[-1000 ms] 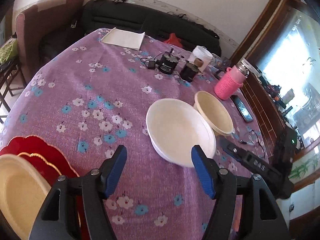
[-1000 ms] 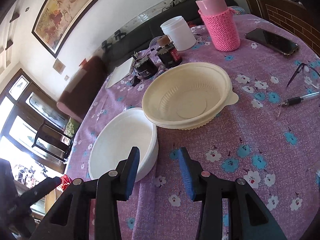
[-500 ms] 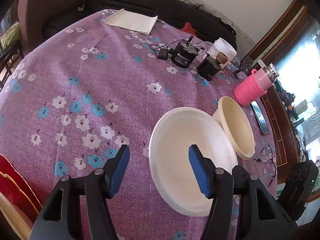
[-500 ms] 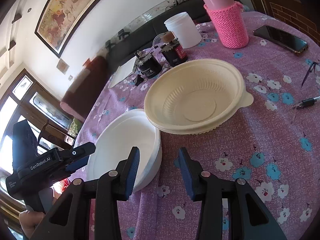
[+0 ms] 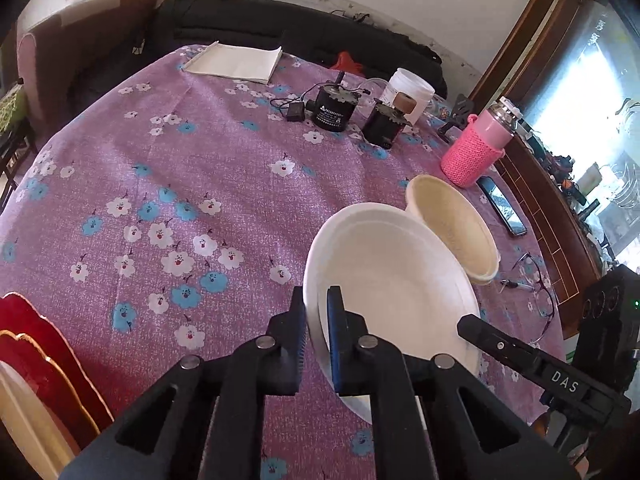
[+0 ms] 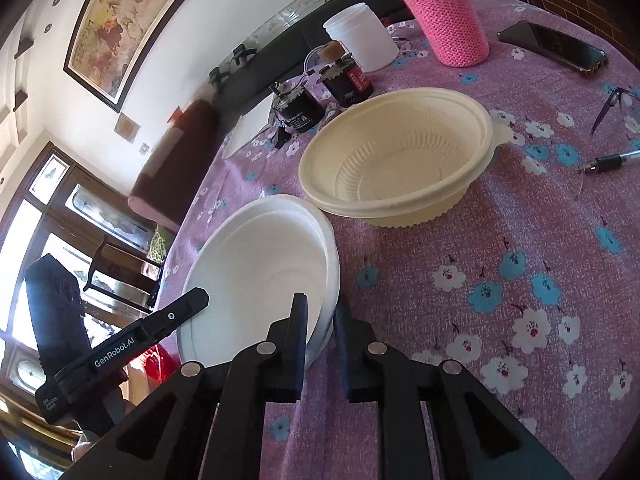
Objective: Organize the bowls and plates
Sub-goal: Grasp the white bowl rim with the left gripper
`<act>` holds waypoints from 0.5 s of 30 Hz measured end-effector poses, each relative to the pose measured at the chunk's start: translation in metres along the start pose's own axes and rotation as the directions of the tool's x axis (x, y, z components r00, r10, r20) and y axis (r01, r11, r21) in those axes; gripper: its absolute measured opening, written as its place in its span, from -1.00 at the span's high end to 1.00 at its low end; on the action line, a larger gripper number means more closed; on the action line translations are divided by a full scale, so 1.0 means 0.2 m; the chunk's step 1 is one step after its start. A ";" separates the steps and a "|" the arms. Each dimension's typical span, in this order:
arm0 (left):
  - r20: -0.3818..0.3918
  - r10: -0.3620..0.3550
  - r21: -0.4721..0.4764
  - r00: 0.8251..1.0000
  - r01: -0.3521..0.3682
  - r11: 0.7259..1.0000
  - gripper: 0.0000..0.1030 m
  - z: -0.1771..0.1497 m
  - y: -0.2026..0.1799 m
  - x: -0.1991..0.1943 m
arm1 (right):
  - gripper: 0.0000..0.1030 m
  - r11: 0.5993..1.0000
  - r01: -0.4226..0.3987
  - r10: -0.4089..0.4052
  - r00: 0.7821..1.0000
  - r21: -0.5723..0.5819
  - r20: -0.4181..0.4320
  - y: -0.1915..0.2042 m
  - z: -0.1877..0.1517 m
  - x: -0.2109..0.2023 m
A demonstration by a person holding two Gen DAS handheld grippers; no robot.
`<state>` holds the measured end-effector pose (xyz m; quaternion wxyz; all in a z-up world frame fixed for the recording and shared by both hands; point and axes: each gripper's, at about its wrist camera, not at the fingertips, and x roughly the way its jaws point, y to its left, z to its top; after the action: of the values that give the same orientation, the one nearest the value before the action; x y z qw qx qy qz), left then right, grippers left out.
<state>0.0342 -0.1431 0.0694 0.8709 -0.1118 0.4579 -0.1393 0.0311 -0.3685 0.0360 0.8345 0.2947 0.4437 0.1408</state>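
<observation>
A white bowl (image 5: 392, 276) sits on the purple flowered tablecloth, also in the right wrist view (image 6: 260, 264). My left gripper (image 5: 317, 320) is shut on its near left rim. My right gripper (image 6: 322, 320) is shut on its opposite rim. A cream ribbed bowl (image 6: 396, 160) stands just beyond it, touching its rim, and shows in the left wrist view (image 5: 452, 224). Red scalloped plates (image 5: 36, 344) and a cream plate (image 5: 24, 420) lie at the lower left.
Behind the bowls stand two black motors (image 5: 334, 110), a white jar (image 5: 410, 92) and a pink knit-covered flask (image 5: 476, 152). A phone (image 6: 552, 46), glasses (image 6: 612, 104) and a pen (image 6: 612, 160) lie to the right. A notebook (image 5: 236, 62) lies far back.
Both grippers moved in and closed: the left one on the white bowl's near left rim, the right one on its other rim. Both were open a second ago.
</observation>
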 end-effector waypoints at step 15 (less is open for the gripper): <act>0.032 -0.049 0.039 0.998 0.048 0.998 0.63 -0.29 0.04 -0.24 | 0.72 0.994 -0.020 0.023 0.999 -0.108 0.024 0.20 -0.14 -0.19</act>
<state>-0.0390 -0.1239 0.0713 0.8766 -0.1083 0.4380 -0.1672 -0.0128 -0.3451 0.0726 0.8532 0.2558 0.4216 0.1699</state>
